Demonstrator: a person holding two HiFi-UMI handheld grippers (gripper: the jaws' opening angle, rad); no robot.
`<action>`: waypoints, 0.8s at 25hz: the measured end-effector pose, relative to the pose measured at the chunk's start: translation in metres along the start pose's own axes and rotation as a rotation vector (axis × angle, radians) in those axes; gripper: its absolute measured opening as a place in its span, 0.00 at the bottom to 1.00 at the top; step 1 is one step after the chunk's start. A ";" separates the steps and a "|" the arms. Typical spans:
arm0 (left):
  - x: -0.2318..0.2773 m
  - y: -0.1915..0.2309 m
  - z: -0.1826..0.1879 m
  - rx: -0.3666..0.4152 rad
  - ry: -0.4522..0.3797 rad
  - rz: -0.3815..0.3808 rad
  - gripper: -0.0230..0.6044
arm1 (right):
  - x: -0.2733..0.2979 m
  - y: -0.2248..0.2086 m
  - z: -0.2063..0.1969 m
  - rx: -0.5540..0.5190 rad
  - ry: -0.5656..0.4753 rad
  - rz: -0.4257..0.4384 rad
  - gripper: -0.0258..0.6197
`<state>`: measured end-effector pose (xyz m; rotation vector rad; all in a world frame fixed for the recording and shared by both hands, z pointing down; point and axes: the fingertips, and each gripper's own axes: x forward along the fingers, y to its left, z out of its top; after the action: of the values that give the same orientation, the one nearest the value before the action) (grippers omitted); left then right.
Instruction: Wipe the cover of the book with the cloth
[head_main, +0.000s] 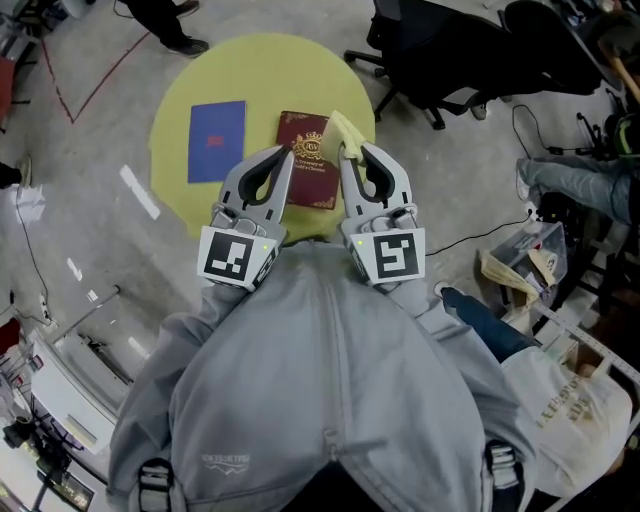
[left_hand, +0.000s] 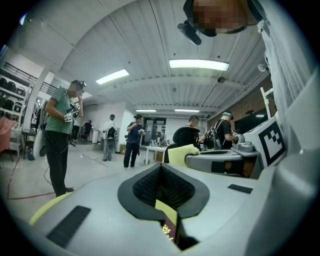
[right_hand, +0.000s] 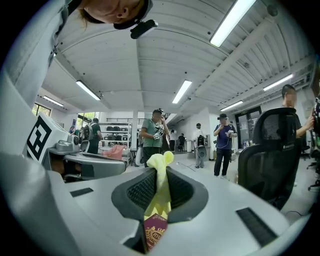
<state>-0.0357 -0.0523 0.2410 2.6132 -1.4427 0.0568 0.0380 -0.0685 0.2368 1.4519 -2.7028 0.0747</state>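
On the round yellow worktop (head_main: 180, 90) lies the maroon book (head_main: 315, 172), beneath both claws. The right claw (head_main: 352, 152) pinches the yellow cloth (head_main: 341, 129); the left claw (head_main: 287, 153) is closed and empty. The cloth should probably press flat and stroke evenly.

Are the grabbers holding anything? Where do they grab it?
The right gripper pinches the yellow cloth near one end; a tuft pokes past its tips. The left gripper is shut on nothing.

Open lab hall, busy.
Strip lights (left_hand: 199, 64) overhead, bare concrete floor (head_main: 60, 180), office chairs (right_hand: 272, 150), people (right_hand: 152, 135) standing about with gear.
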 end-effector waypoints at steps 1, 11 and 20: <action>0.001 0.002 -0.002 -0.003 0.003 -0.003 0.07 | 0.003 -0.001 -0.002 0.004 0.004 -0.006 0.13; 0.005 0.022 -0.028 -0.026 0.064 -0.006 0.07 | 0.025 0.003 -0.036 0.014 0.106 -0.013 0.13; 0.015 0.039 -0.069 -0.042 0.135 -0.001 0.07 | 0.052 0.002 -0.072 0.027 0.107 0.027 0.13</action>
<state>-0.0582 -0.0745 0.3151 2.5231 -1.3819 0.1971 0.0101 -0.1053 0.3127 1.3768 -2.6461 0.1851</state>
